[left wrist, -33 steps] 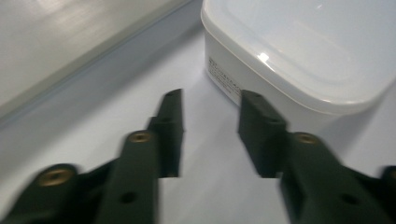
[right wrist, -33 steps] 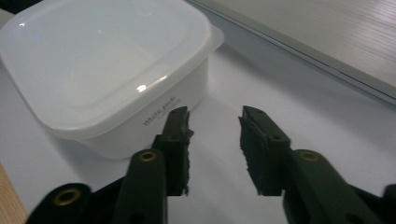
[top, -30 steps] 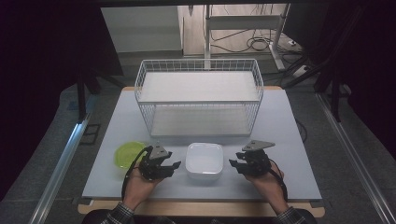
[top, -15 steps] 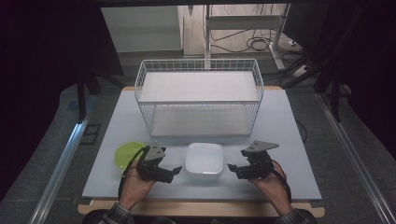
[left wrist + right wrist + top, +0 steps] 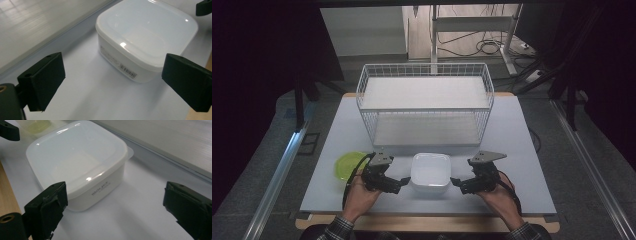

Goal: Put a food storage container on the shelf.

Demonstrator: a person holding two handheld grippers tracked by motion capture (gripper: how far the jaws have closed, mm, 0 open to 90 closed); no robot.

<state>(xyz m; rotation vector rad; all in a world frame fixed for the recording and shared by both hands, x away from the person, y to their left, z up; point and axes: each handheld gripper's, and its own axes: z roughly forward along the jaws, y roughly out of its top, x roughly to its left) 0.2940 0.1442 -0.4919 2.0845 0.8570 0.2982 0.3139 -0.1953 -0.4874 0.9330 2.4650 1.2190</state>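
White table; lidded translucent-white box

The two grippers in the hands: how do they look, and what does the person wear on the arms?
Each gripper, left and right, is black, with two blocky matte black jaws and a grey three-cornered plate on top. A dark cable loops from each one near the hand. The person wears a plaid shirt; its cuffs show at both wrists.

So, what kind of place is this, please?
Probably a lab or a recording workspace, not a home: a plain white table holding a wire basket and a lidded white container, with loose cables on the floor behind.
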